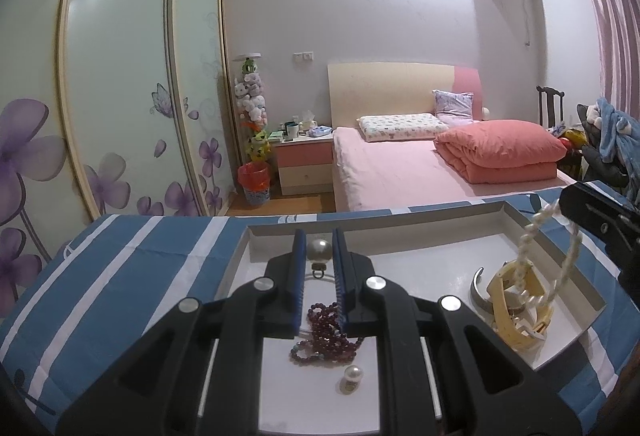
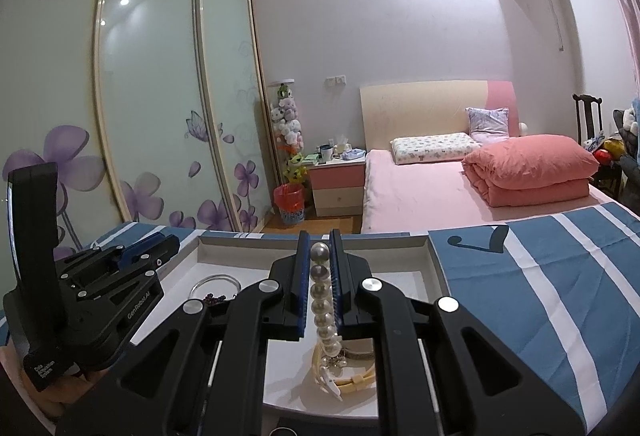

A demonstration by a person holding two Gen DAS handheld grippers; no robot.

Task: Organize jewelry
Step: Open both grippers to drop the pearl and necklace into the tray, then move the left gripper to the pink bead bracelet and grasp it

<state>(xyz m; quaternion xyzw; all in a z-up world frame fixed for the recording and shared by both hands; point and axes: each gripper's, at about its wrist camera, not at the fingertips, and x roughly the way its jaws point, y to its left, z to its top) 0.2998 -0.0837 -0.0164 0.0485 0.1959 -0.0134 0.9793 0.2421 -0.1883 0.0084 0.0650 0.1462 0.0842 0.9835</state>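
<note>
Pearl necklace (image 2: 323,300) clamped in right gripper (image 2: 320,276); left gripper (image 1: 320,260) apparently pinches a pearl pendant (image 1: 319,251). Lower both slowly into tray (image 1: 552,236).

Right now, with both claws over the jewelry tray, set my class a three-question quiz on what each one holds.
1. True or false: the right claw is shut on the pearl strand.
2. What does the left claw pinch? A) dark red bead bracelet B) large pearl pendant C) cream watch
3. Fill in: the loose pearl bead lies in the white ____.

Key: 1 true; 2 B; 3 tray.
</note>
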